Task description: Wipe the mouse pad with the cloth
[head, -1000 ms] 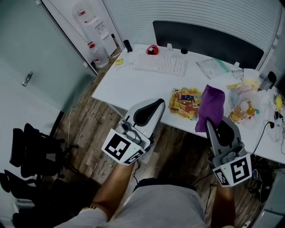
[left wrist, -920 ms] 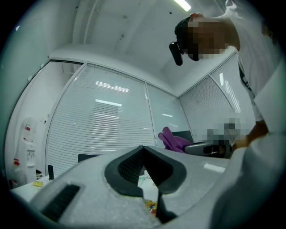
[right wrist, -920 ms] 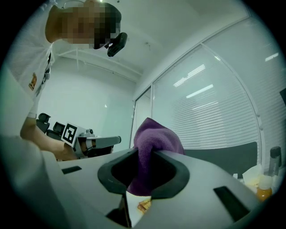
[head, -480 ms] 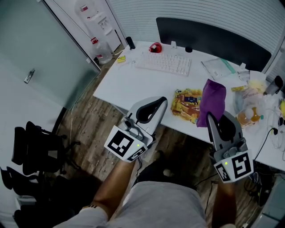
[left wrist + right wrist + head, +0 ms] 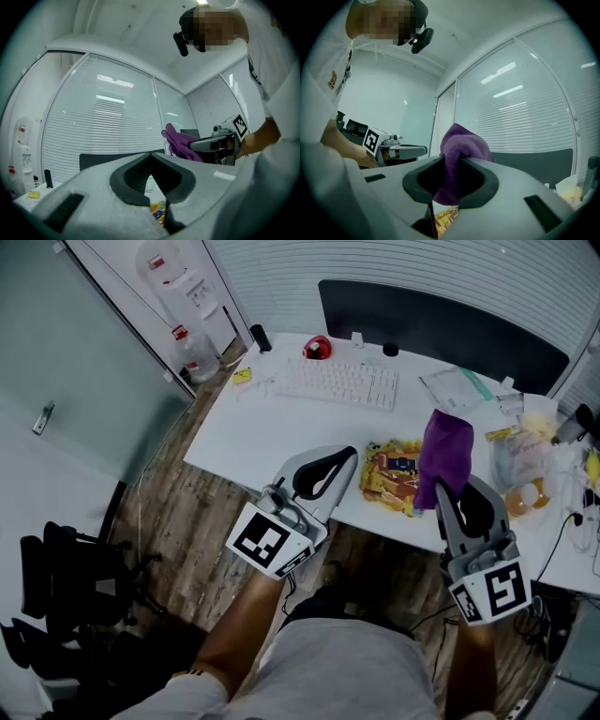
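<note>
My right claw [image 5: 452, 159] was pinching the purple cloth [image 5: 464, 140]. The fabric was squeezed between the two pads, bunched up beyond the tips, and a fold hung down behind them. From the head view the cloth covered the right edge of the mouse pad [image 5: 389, 472]. I could not tell whether the two touched.

My left claw [image 5: 151, 153] was pressed together at the tips with nothing caught in it. It sat over the near edge of the tabletop [image 5: 272, 427], just left of the mouse pad and well apart from the right claw.

The mouse pad, printed in yellow and orange, lay flat near the tabletop's near edge, between the two claws. Farther off and to the left lay a white keyboard [image 5: 337, 382], with a small red object [image 5: 318, 347] just beyond its far left corner. A dark panel [image 5: 450, 329] stood along the far side of the tabletop. To the right of the cloth was a heap of clear plastic bags [image 5: 525, 451] with some yellow and orange things inside.

Off the tabletop, the floor [image 5: 187, 521] was wood plank. A water dispenser [image 5: 178, 277] stood at the far left by the glass wall, and black office chairs [image 5: 56, 587] were at the near left.
</note>
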A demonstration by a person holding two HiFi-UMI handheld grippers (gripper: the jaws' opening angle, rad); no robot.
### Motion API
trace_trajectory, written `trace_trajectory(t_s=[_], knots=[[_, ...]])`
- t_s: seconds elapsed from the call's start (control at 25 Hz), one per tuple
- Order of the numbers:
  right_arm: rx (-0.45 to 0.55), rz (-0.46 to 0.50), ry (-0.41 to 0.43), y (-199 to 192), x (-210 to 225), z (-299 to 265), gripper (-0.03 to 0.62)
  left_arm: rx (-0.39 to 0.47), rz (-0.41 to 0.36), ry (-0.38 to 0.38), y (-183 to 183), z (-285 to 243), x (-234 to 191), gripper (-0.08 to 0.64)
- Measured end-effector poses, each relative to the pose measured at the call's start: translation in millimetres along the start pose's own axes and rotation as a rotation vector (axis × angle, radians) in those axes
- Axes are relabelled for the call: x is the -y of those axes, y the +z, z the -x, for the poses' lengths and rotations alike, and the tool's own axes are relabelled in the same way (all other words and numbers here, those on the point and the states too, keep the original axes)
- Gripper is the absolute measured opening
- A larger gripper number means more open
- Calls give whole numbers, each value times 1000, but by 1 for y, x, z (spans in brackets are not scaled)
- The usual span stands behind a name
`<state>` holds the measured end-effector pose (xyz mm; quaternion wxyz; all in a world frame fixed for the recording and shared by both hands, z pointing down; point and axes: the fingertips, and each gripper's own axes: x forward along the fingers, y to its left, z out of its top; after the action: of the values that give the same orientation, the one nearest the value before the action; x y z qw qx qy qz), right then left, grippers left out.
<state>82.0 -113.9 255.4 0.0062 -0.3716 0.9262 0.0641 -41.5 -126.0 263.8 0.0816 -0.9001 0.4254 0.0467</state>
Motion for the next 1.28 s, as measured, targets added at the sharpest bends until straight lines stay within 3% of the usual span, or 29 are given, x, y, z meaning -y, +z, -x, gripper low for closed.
trace_trajectory(t_s=[0.4,0.6,1.0,1.28], knots=[[-110,24,-83,-25,9,-45,71,-83,16,-117,-39,-22,-37,15],[-190,28,-95,-43,7,-66,71,-158,-18,-207,-69,-30,-45,15],[-392,21,-112,-92,1,-97,71,-412,-53,-410,-143,-36,-37,15],[-562,42,-53,-134,0,-111,71,-583,-58,-514,-194,-34,-21,15]])
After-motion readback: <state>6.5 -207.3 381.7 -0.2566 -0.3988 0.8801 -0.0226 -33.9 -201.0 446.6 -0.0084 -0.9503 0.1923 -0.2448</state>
